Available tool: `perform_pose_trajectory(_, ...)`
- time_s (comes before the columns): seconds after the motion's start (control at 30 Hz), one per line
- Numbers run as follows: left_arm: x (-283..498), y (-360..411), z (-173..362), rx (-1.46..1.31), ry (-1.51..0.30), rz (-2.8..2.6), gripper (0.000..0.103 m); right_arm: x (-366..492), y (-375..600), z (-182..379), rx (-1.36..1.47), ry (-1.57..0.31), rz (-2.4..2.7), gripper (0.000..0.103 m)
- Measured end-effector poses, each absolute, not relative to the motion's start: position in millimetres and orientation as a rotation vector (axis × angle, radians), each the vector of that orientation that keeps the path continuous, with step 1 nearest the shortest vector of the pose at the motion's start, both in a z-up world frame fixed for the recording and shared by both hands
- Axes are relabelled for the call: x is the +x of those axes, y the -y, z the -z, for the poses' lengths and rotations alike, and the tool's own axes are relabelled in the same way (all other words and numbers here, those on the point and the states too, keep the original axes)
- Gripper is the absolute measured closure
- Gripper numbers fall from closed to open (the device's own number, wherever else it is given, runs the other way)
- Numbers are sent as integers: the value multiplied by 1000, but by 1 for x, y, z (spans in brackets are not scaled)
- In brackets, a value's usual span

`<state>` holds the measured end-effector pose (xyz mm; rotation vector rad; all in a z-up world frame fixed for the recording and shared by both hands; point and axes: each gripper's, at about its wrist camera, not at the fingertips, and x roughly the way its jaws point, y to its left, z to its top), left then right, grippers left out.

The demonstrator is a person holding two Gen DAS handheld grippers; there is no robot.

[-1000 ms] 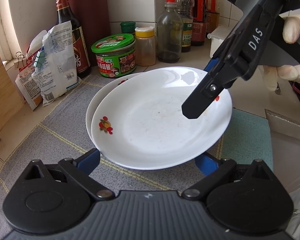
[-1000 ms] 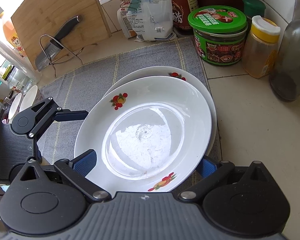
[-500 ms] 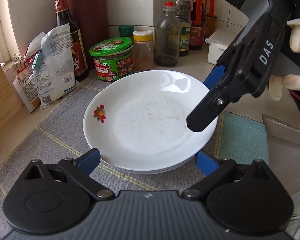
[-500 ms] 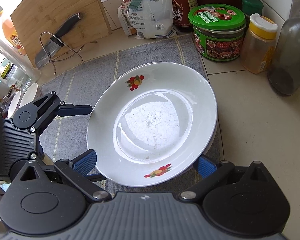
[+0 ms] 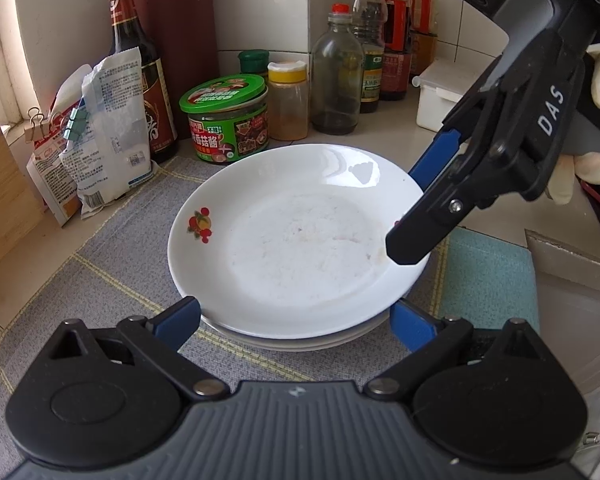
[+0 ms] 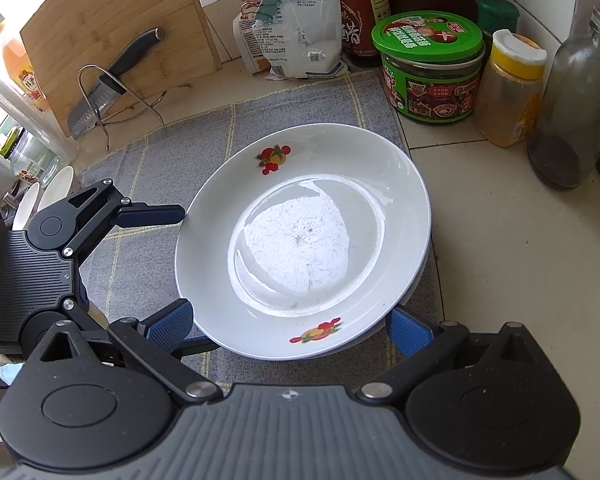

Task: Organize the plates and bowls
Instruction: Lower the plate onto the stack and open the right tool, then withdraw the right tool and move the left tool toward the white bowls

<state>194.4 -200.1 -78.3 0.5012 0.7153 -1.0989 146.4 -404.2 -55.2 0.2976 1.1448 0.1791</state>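
Note:
A white plate with fruit motifs (image 5: 300, 248) (image 6: 300, 240) lies squarely on a second white plate, whose rim (image 5: 300, 345) (image 6: 418, 280) just peeks out below. The stack rests on a grey cloth (image 5: 112, 264) (image 6: 172, 168). My left gripper (image 5: 296, 322) (image 6: 176, 280) is open, its blue pads on either side of the stack's near rim. My right gripper (image 6: 288, 326) (image 5: 420, 200) is open too and straddles the stack's rim from the other side. A gloved hand (image 5: 596, 168) holds it. Neither gripper grasps anything.
Behind the stack stand a green-lidded jar (image 5: 226, 118) (image 6: 430, 64), a yellow-capped jar (image 5: 288, 100), several bottles (image 5: 336, 72) and a clipped bag (image 5: 108, 128). A cleaver on a wire rack (image 6: 100, 96) leans against a cutting board. A teal cloth (image 5: 484, 276) and a sink edge (image 5: 572, 256) lie to the right.
The upper plate has slid from its offset position until it sits centred on the lower plate. Both grippers stayed open around the stack.

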Motion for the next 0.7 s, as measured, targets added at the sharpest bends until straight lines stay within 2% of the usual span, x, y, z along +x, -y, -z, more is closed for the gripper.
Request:
perform_pose_trajectory(0.5, 198, 182, 59, 408, -667, 1018, 1, 135, 389, 45, 191, -1077, -145, 0)
perform_pose_trajectory(0.7, 196, 166, 48, 362, -644, 914, 1, 126, 365, 38, 3, -970, -89, 0)
